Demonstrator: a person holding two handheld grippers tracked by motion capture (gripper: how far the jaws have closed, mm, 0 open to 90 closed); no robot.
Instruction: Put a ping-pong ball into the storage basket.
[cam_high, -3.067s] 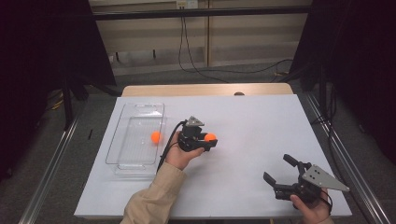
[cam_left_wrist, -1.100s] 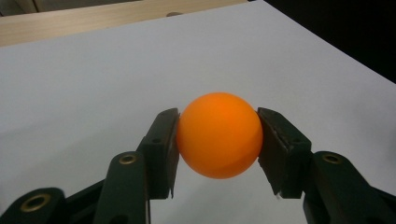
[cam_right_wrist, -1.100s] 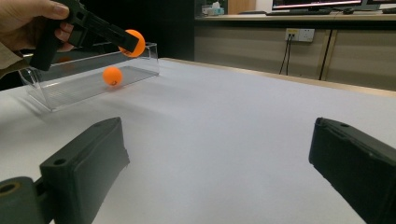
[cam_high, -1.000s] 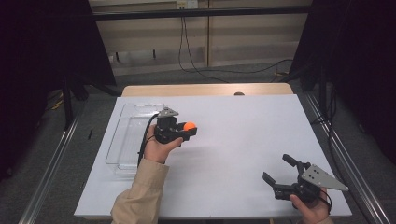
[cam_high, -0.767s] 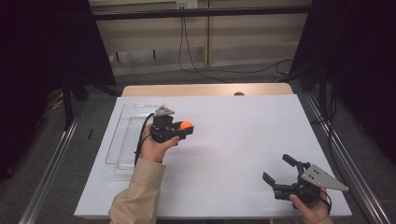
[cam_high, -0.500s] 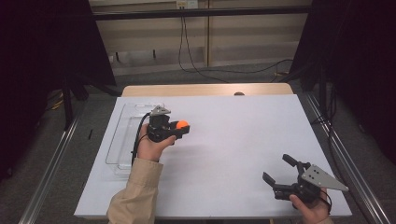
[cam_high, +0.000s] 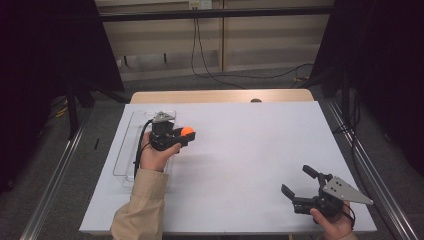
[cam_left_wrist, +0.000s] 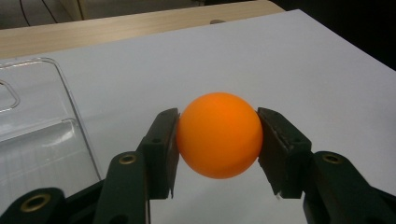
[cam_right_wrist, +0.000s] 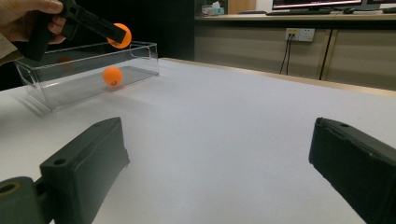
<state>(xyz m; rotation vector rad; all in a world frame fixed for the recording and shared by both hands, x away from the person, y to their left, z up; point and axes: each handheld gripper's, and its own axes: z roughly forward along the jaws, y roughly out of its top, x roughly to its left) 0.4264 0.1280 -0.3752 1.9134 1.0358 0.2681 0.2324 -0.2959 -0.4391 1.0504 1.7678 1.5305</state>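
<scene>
White sheeting is seen across the worktop (cam_high: 250, 150) in the high view, with a wooden edge at the far side and dark curtains to either hand. A clear plastic tray (cam_high: 125, 160) is placed at the worktop's left edge. The left tongs (cam_high: 186, 135) are held above the tray's right wall, closed on an orange ball (cam_high: 187, 132). The right tongs (cam_high: 300, 181) are held low near the front right corner, well apart from the tray, with jaws standing wide and nothing between them. From the left gripper view, the orange ball (cam_left_wrist: 218, 134) is shown clamped between both black pads, over white worktop, the tray (cam_left_wrist: 42, 140) lying to the left. From the right gripper view, the right tongs (cam_right_wrist: 219, 158) are shown agape just above the worktop; farther off, the held ball (cam_right_wrist: 119, 35) is seen above the tray (cam_right_wrist: 88, 70), inside which a second orange ball (cam_right_wrist: 112, 75) is resting.
</scene>
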